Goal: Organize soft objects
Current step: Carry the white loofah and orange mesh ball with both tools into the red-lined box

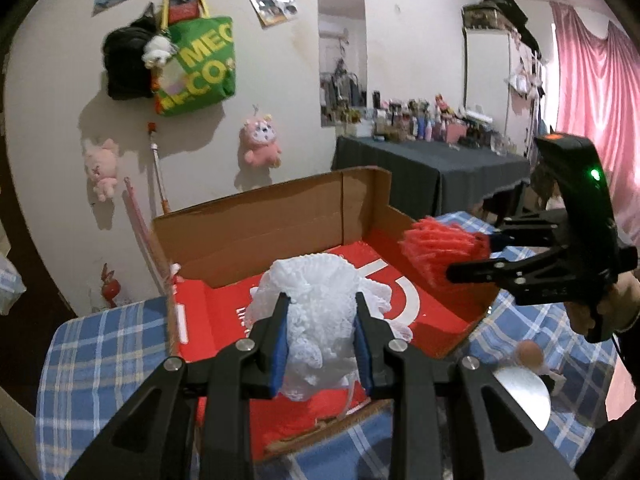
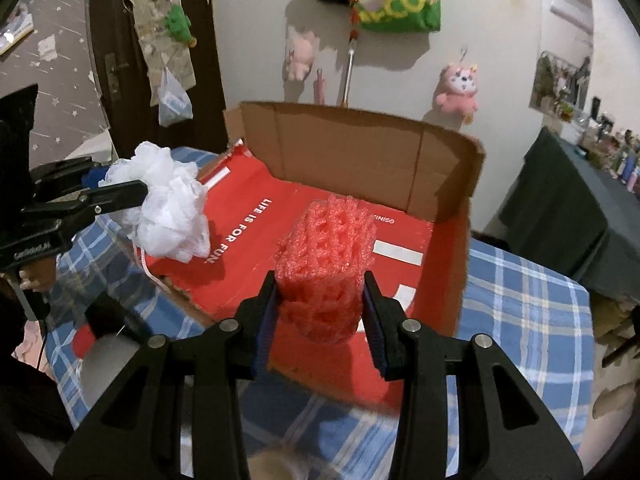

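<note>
My left gripper point(image 1: 322, 300) is shut on a white mesh bath puff point(image 1: 320, 320), held above the near edge of an open cardboard box point(image 1: 264, 224) with a red inner floor. In the right wrist view that same white puff point(image 2: 172, 212) hangs at the left over the box's left side. My right gripper point(image 2: 320, 276) is shut on a red foam net sleeve point(image 2: 326, 260), held upright over the box floor point(image 2: 248, 248). From the left wrist view the red sleeve point(image 1: 440, 252) and the right gripper point(image 1: 468, 254) sit at the box's right wall.
The box rests on a blue plaid cloth point(image 1: 100, 352) covering a table. A round silver lid point(image 1: 524, 396) lies on the cloth to the right. Plush toys point(image 1: 260, 142) and a green bag point(image 1: 200, 68) hang on the wall behind. A dark-clothed table point(image 1: 432, 168) stands further back.
</note>
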The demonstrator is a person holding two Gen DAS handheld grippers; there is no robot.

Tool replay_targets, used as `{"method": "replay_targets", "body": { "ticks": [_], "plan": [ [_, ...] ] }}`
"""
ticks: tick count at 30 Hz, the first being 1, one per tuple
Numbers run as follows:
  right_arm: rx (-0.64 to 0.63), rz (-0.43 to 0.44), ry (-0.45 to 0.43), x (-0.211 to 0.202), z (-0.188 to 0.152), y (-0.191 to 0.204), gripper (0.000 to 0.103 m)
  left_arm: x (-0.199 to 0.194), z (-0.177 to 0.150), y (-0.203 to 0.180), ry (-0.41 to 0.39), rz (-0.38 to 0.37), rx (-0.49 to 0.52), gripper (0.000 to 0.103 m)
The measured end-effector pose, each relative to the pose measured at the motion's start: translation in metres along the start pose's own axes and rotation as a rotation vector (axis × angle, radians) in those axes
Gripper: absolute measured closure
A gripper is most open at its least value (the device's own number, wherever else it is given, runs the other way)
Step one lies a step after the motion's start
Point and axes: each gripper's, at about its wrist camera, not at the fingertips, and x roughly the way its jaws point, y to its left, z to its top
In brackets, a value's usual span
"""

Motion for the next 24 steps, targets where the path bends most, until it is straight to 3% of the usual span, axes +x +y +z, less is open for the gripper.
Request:
{"method": "replay_targets", "body": {
  "ticks": [7,13,24],
  "plan": [
    [0.055,0.037,0.121,0.059,0.036,-0.024,0.066,0.056,0.026,0.008,0.089,-0.013,0.015,0.073],
    [0.137,-0.007,0.232,0.108,0.054,-0.046,0.066,0.113,0.030,0.021,0.190,-0.020,-0.035,0.072],
    [0.245,-0.025,0.313,0.164,0.071,-0.069,0.066,0.167,0.036,0.043,0.246,0.022,-0.119,0.069]
  ]
}}
